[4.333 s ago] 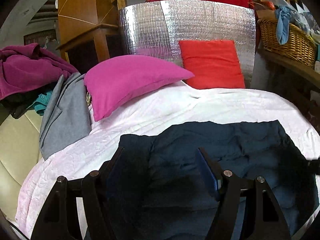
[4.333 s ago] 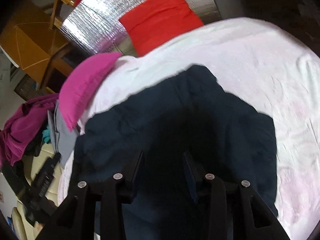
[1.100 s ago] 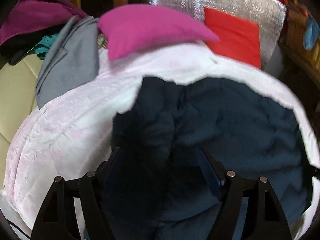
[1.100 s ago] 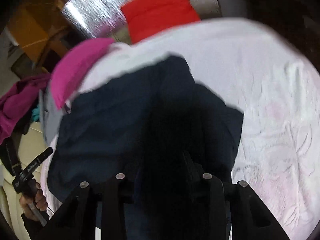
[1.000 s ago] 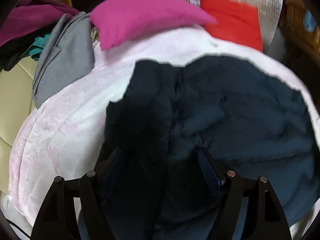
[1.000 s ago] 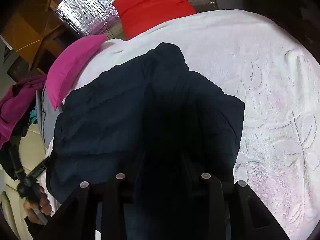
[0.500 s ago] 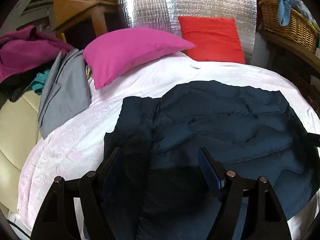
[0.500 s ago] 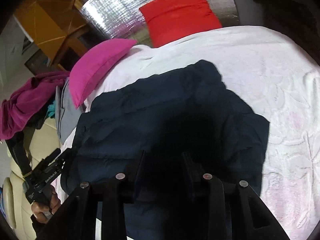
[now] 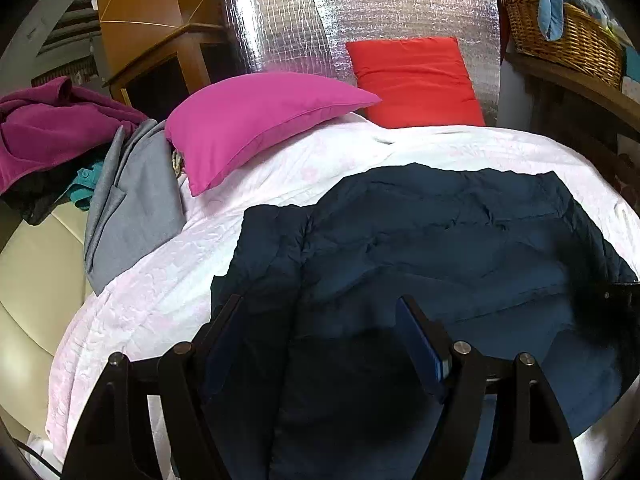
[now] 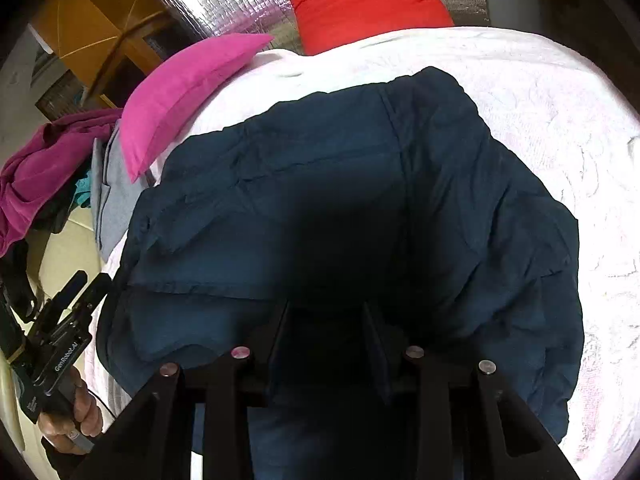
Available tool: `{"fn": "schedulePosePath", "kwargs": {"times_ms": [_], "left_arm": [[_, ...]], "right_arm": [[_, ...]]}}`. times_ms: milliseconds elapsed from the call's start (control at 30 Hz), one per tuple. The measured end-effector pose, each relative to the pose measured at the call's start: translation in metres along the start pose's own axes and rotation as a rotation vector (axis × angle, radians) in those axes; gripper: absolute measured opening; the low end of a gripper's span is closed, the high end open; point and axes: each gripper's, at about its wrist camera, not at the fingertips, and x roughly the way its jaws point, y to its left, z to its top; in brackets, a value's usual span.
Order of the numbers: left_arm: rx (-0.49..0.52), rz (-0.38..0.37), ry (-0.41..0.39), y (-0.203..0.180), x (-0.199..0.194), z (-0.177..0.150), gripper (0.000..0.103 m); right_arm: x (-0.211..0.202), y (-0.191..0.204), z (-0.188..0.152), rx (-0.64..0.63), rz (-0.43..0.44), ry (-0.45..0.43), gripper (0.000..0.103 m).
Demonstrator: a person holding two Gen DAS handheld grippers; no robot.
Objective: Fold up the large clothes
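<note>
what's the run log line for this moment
step: fold | navy jacket: flat on white bedspread | left gripper: open, empty | right gripper: open, empty

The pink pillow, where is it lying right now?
In the left wrist view the pink pillow lies at the bed's far left, overlapping the grey garment on its left, with the red pillow behind to the right.

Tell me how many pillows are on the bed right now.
2. A pink pillow lies at the head of the white bedspread, on the left side. A red pillow stands beside it against the silver foil panel. Others may be out of view.
</note>
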Motion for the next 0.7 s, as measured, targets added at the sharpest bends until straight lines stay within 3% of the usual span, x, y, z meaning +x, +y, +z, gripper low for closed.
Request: {"fn": "schedulePosePath", "kwargs": {"times_ms": [700], "left_arm": [[0.043, 0.013, 0.050, -0.011, 0.017, -0.012, 0.077]], "right_arm": [[0.000, 0.000, -0.004, -0.042, 0.004, -0.014, 0.040]]}}
